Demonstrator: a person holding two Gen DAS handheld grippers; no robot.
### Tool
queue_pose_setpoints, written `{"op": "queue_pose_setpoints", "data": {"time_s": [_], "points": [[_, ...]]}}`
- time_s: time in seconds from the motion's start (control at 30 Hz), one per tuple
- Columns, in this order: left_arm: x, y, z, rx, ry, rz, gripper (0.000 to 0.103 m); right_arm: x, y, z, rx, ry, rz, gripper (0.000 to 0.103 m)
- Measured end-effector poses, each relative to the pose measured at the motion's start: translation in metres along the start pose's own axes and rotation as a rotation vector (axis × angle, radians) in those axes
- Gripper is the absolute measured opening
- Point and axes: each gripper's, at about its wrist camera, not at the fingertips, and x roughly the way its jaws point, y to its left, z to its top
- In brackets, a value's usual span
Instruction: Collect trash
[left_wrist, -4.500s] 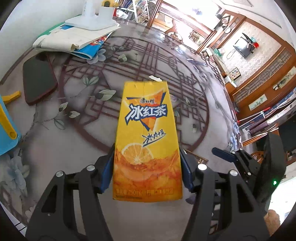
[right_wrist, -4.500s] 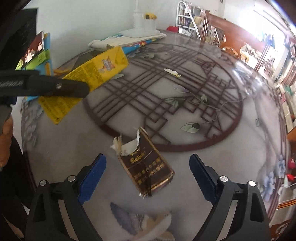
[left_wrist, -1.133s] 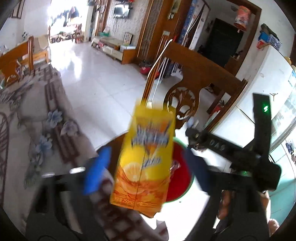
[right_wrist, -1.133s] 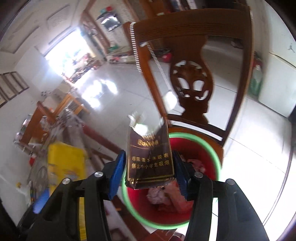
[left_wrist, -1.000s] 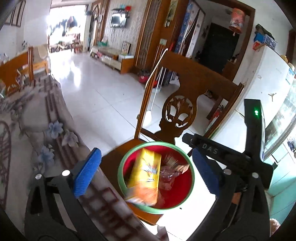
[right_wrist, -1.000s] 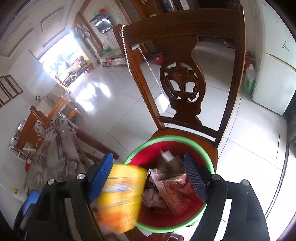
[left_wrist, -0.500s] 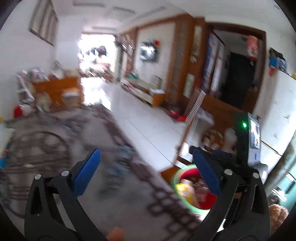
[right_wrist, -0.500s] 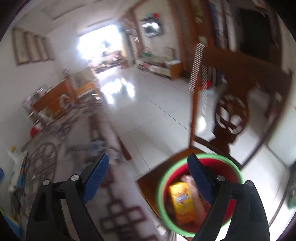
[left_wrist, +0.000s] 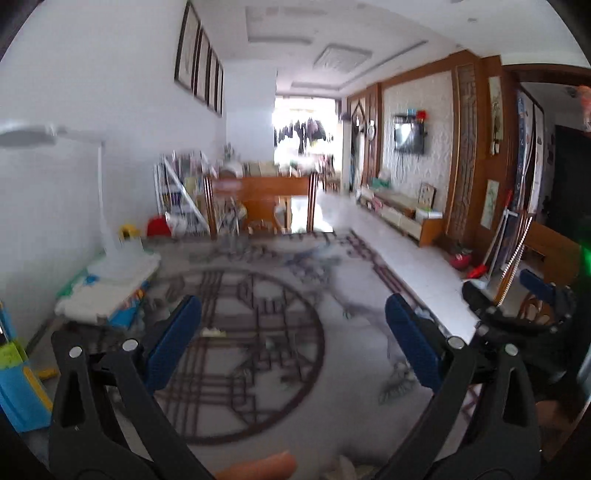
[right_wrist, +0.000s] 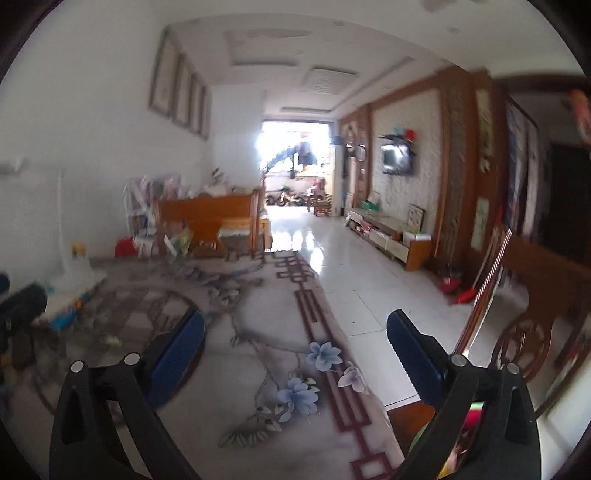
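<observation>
My left gripper (left_wrist: 291, 339) is open and empty above the patterned table (left_wrist: 332, 398). A small white scrap of paper (left_wrist: 213, 332) lies on the table just past the left finger. My right gripper (right_wrist: 295, 343) is open and empty over the table's right edge; it also shows at the far right of the left wrist view (left_wrist: 532, 295). A sliver of the red bin with a green rim (right_wrist: 461, 435) shows low behind the right finger. The scrap also shows in the right wrist view (right_wrist: 112, 340).
A white desk lamp (left_wrist: 110, 243) stands on a stack of papers (left_wrist: 107, 291) at the table's back left. A blue and yellow box (left_wrist: 18, 384) is at the far left. A wooden chair (right_wrist: 532, 317) stands to the right of the table.
The yellow tea carton and the brown packet dropped from the grippers into the red bin. Both grippers then swung up and back toward the table, open and empty.
</observation>
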Motion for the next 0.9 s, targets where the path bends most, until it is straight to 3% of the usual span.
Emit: {"op": "queue_pose_setpoints", "data": {"time_s": [0.1,0.3,0.9], "points": [[0.001,0.008,0.003,-0.032,0.021,-0.023,0.098,0.009,0.012,-0.006,-0.029,0.024,0.012,0.095],[-0.007,0.008,0.002,-0.039,0.012,-0.023,0.098,0.024,0.008,-0.015,0.066,0.095,0.039,0.095],[0.003,0.011,-0.006,-0.059,0.062,-0.063,0.098,0.016,0.012,-0.021,0.067,0.1,0.03,0.095]]}}
